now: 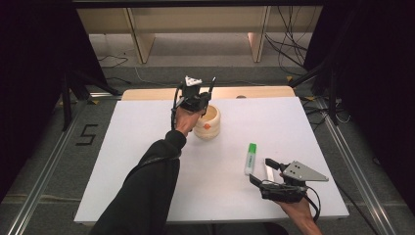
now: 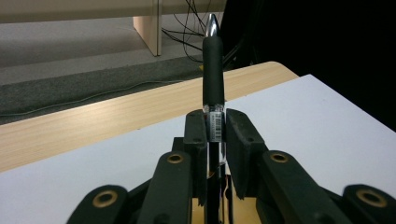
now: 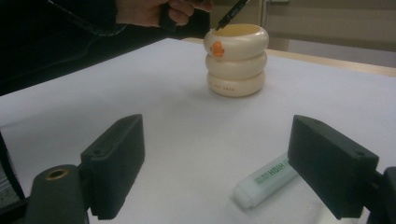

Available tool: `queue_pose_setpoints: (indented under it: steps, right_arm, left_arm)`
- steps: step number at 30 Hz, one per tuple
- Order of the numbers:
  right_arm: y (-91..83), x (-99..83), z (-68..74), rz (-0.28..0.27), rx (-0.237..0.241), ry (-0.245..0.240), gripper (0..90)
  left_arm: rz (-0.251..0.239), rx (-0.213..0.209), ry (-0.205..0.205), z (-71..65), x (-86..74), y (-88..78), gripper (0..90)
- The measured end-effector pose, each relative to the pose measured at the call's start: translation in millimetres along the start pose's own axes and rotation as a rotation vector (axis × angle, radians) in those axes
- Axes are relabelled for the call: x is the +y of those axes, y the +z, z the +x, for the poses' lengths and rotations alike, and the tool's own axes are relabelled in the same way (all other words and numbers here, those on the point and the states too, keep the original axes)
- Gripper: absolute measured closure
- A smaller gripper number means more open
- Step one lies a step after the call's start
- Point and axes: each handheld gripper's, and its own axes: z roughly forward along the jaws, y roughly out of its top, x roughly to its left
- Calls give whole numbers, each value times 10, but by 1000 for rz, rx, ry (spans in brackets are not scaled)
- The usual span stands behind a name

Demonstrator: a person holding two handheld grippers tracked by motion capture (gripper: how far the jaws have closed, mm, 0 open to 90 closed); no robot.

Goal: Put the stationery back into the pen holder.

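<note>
Left gripper point(image 2: 215, 128) clamps a black pen point(image 2: 213, 70) upright between its pads, directly over the cream holder point(image 1: 209, 123) mid-counter point(image 1: 147, 147); right gripper point(image 3: 215, 163) gapes wide, empty, just short of the green-capped marker point(image 1: 250, 157).

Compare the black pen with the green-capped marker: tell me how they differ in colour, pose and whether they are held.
Colour: the pen is black with a silver tip; the marker is white with a green cap.
Pose: the pen stands above the cream holder; the marker lies flat on the white table.
Hold: the left claw clamps the pen; the marker lies free in front of the open right claw.
Both are slim writing tools.
</note>
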Motion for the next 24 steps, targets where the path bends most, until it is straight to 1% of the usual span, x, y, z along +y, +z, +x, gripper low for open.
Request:
queue_pose_setpoints:
  steps: [7,10,11,15,17,22,24]
  right_arm:
    - [5,1,1,2,3,-2,197]
    - [3,0,0,1,0,0,197]
    - [2,0,-2,0,0,0,197]
    - [5,-1,-3,1,1,0,197]
    - [4,0,-2,1,2,-1,197]
    - [-1,2,-3,1,1,2,197]
    - [1,2,1,2,2,-1,197]
  left_arm:
    - [5,6,19,-35,-43,50,784]
    - [7,6,12,-33,-55,65,782]
    - [13,5,18,-30,-59,66,782]
    - [10,8,12,-27,-79,75,781]
    - [18,10,17,-18,-91,75,781]
    - [22,10,2,-8,-125,102,779]
    - [29,13,4,-9,-136,109,778]
